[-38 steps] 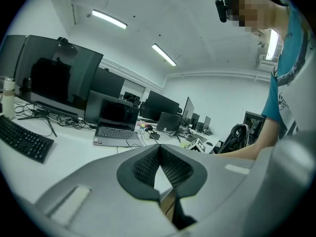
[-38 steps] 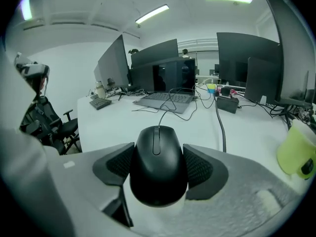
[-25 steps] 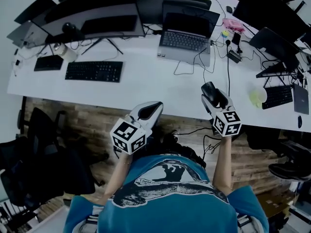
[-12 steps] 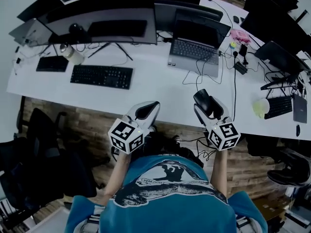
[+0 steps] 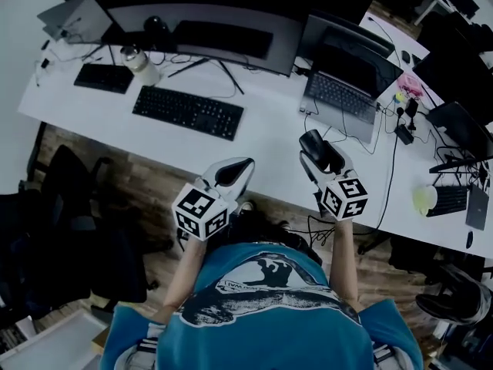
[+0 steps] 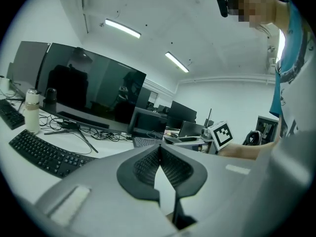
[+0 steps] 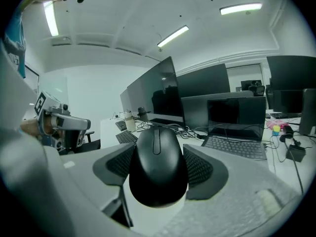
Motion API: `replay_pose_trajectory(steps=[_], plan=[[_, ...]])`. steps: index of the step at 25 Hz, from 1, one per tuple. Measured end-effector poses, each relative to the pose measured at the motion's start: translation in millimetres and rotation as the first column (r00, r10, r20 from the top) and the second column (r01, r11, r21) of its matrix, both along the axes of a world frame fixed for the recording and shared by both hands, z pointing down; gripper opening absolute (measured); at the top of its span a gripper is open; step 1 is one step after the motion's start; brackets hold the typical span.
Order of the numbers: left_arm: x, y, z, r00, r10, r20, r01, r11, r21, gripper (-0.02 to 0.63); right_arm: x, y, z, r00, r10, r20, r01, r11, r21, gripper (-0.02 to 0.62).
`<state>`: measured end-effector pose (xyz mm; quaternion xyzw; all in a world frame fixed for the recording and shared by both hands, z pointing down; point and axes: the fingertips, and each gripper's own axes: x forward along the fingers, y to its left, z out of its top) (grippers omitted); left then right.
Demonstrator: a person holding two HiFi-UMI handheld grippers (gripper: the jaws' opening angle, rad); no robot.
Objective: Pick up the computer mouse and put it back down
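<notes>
Gripping one mouse (image 7: pixel 158 167) w/ right gripper (image 5: pixel 316 151), left gripper (image 5: pixel 240 168) clenched empty, maybe three keyboards (image 5: pixel 189 112).

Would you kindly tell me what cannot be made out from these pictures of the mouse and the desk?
Underside of the mouse, and whether it touches the table: right gripper view, hidden by its own body; head view looks from above.
Pink item beside the laptop: head view, too small to identify.
Any label on the bottle: head view, too small.
</notes>
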<state>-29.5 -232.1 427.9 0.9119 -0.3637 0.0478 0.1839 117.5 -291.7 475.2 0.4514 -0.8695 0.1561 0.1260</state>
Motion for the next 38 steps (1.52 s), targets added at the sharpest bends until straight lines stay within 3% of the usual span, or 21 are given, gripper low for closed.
replay_pose_trajectory(steps=[10,17,25,31,38], plan=[[-63.5,-6.6,2.5,0.996,-0.091,-0.007,0.091,0.996,-0.006,0.014,-93.8,-83.0,43.1,0.993,-0.113,-0.039,0.111,0.992,-0.058,0.305],[-105.0,-0.4,5.3,0.982,-0.191,-0.007,0.191,0.982,-0.013,0.014,-134.7,-112.1,119.9,0.974,-0.181,-0.135,0.152,0.968,-0.199,0.305],[-135.8,3.2,3.4,0.96,-0.28,-0.01,0.28,0.96,-0.007,0.014,-142.2,-99.3,192.2,0.946,-0.204,-0.253,0.106,0.93,-0.352,0.305],[-141.0,3.6,3.3,0.955,-0.296,-0.004,0.296,0.955,-0.007,0.014,-143.6,-102.8,200.1,0.943,-0.188,-0.273,0.086,0.935,-0.345,0.307],[-131.3,-1.2,2.9,0.967,-0.256,0.001,0.256,0.967,-0.008,0.014,-141.7,-104.5,187.0,0.959,-0.157,-0.234,0.067,0.933,-0.354,0.328]])
